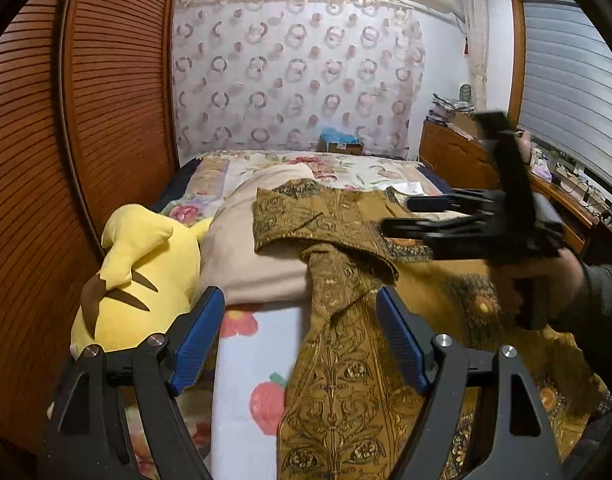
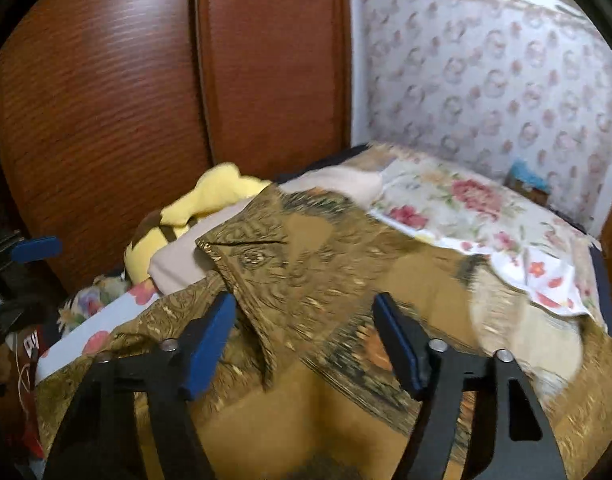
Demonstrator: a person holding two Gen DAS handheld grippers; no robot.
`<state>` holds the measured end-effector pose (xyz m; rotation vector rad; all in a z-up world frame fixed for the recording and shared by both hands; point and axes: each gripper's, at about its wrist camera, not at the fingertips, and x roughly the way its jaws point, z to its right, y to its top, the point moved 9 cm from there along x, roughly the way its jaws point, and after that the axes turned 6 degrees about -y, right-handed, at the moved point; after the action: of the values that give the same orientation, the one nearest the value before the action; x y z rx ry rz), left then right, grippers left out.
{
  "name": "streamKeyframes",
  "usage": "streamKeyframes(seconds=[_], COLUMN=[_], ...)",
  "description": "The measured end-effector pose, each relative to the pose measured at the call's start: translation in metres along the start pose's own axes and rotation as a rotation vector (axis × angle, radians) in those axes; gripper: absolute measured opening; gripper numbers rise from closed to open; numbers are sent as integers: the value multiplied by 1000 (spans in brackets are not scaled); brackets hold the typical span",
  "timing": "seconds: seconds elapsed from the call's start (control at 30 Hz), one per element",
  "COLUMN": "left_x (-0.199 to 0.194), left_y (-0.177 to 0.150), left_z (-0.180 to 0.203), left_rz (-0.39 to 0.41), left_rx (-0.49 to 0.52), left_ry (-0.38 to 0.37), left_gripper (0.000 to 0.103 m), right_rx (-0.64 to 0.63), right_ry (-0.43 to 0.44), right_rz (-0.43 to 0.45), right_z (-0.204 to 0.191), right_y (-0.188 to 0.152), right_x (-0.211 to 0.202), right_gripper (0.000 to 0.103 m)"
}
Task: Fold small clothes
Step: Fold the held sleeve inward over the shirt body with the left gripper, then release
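A brown and gold patterned garment lies spread on the bed, with a sleeve or flap folded across its upper part. My left gripper hovers over the garment's left strip, jaws apart, nothing pinched between the blue pads. In the left wrist view, my right gripper is held by a hand above the garment's right side. In the right wrist view, that gripper stands open just over the folded flap of the garment. The picture is blurred there. A blue pad of the left gripper shows at the far left.
A yellow plush toy and a beige pillow lie left of the garment on the floral bedsheet. Wooden wardrobe doors line the left side. A small box sits at the bed's far end; a wooden desk stands at the right.
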<state>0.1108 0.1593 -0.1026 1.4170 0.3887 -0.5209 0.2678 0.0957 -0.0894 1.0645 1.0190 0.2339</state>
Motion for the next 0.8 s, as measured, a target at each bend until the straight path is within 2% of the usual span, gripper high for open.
streamKeyframes(seconds=[0.1,0.33,0.47,0.53,0.6,0.8], left_x=[-1,-1,-2,-2,-1,-2], left_y=[-7,-17,-20,-20,-21,-20], left_z=[-3,-7,-8,-8,-7,-5], left_rz=[-9,-21,-20,-21,-22,-15], left_rx=[-5,-24,-29,-31,-30,-33], left_ry=[-2,-5,-3,-6,-9,-13], left_gripper=[79,79,79,79,79,79], right_rx=[-60,-189,-241,-247,-237,-96], right_ry=[39,49,21,4,3,2], right_rz=[-52,-101,-150,-166,-169,-97], right_z=[-19,-48,-50,-50,-48,-19], right_y=[6,27,33,36,40,61], right_x=[28,68,85,93,95,79], right_gripper=[59,58,35,32,11,6])
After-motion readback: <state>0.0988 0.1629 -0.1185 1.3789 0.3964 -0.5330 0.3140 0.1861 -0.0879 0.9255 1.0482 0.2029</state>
